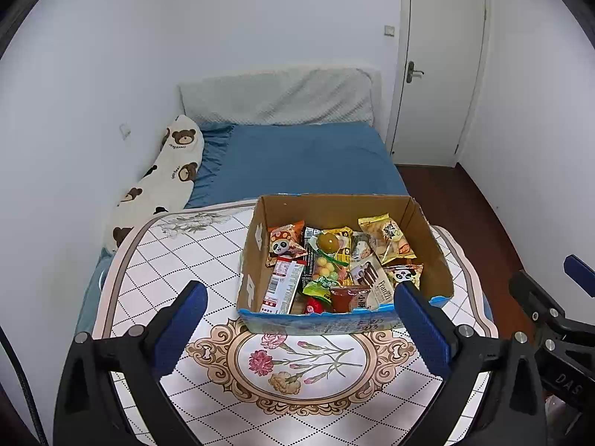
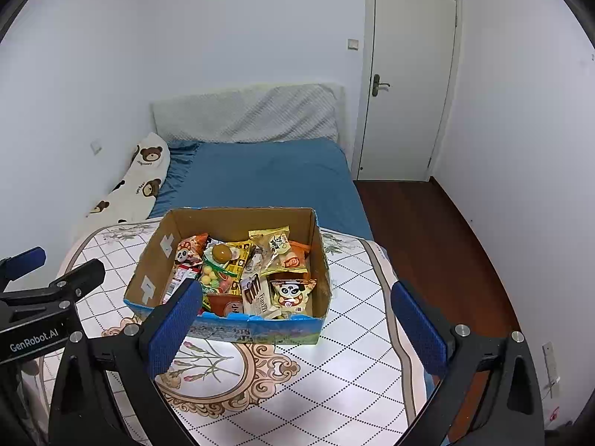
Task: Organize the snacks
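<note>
Left wrist view: snack box lies beyond the wide-open, empty left claw.

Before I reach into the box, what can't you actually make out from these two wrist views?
- Snacks at the box's near end: the left gripper's finger covers some in the left wrist view, the right gripper's finger in the right.
- Lower layers: hidden under the top packets.
- Packet print: too small to read.
- Table near edge: cut off by both frames.
</note>
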